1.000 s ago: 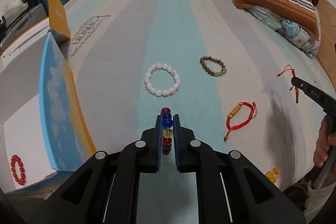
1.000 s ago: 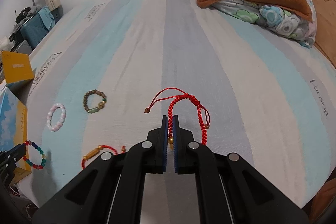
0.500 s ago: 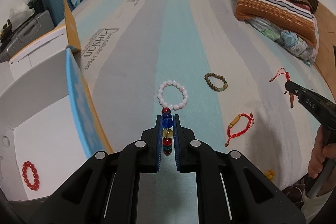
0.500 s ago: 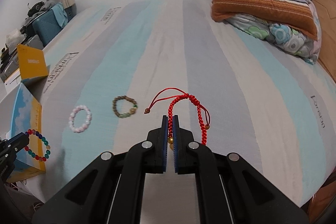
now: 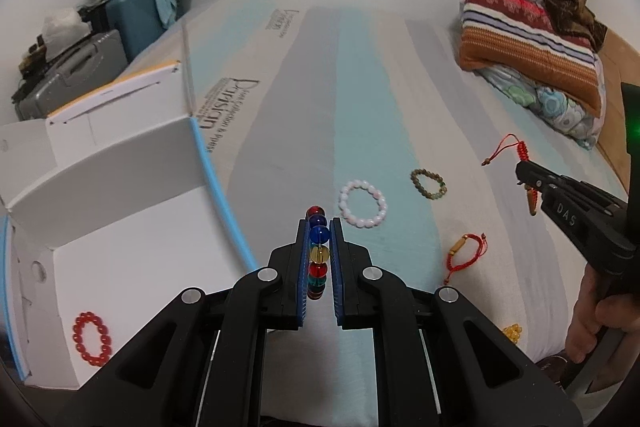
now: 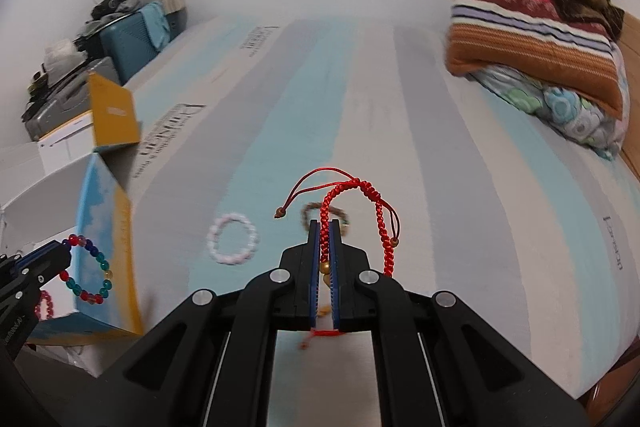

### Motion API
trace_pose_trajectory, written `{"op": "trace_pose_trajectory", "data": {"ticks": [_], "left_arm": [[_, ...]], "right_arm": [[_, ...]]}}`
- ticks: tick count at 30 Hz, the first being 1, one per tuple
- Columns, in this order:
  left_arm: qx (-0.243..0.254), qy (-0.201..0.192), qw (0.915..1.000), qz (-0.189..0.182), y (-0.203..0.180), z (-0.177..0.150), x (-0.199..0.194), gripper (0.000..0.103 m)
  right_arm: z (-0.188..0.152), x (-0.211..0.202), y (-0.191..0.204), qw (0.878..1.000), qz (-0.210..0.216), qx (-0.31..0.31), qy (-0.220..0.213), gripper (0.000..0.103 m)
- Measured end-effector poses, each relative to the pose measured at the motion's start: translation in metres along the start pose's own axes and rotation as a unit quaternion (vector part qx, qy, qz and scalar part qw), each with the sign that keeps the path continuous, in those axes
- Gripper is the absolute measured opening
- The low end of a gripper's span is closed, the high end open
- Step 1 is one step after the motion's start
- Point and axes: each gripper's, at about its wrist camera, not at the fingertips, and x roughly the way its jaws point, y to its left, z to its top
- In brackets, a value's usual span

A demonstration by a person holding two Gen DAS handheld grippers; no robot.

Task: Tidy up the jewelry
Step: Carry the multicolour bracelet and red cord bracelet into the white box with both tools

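Left gripper: black plastic arms, blue ribbed pads, clamped on a multicolour bead bracelet of glossy round see-through beads, red, blue, amber and teal, strung in a loop. The bracelet is held off the mattress, next to the box's near-right wall.

Right gripper: pads pressed together on a red braided cord bracelet. Knotted weave, thin tail ending in a small brown bead, a gold bead between the pads. It is lifted clear of the mattress.

Open white cardboard box at left, smooth matte inside, blue edge trim, sky-print and yellow outside. A red bead bracelet, small opaque round beads, lies flat on the box floor at the near left.

Striped mattress, soft fabric, pale blue, grey and cream bands, printed lettering. Lying on it:
- white bead bracelet, chunky milky beads, round loop, just beyond the left gripper tips;
- brown-green bead bracelet, small dull beads, to the right of the white one;
- red cord bracelet with gold tube, thin string, nearer on the right;
- yellow beads at the near right edge, partly hidden.

A hand grips the right tool's handle at near right. Folded striped blankets far right.
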Motion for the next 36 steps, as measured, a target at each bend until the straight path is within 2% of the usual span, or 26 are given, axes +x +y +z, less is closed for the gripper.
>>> {"op": "trace_pose_trajectory", "data": {"ticks": [9,17,24,36], "left_arm": [[-0.021,-0.023,0.9992,0.024,0.045,0.005,-0.037,0.009],[-0.051,-0.027,0.9961,0.066,0.099,-0.004,-0.061,0.009],[-0.086,-0.018,0.9918,0.093,0.151,-0.02,-0.066,0.009],[-0.125,0.007,0.9848,0.121,0.21,-0.043,-0.057,0.009]], "right_arm": [[0.01,-0.023,0.068,0.999,0.032,-0.035,-0.016,0.003],[0.012,-0.029,0.137,0.995,0.079,-0.066,-0.018,0.003],[0.004,-0.029,0.195,0.988,0.12,-0.101,-0.013,0.003],[-0.019,-0.02,0.274,0.975,0.162,-0.15,0.016,0.003]]}}
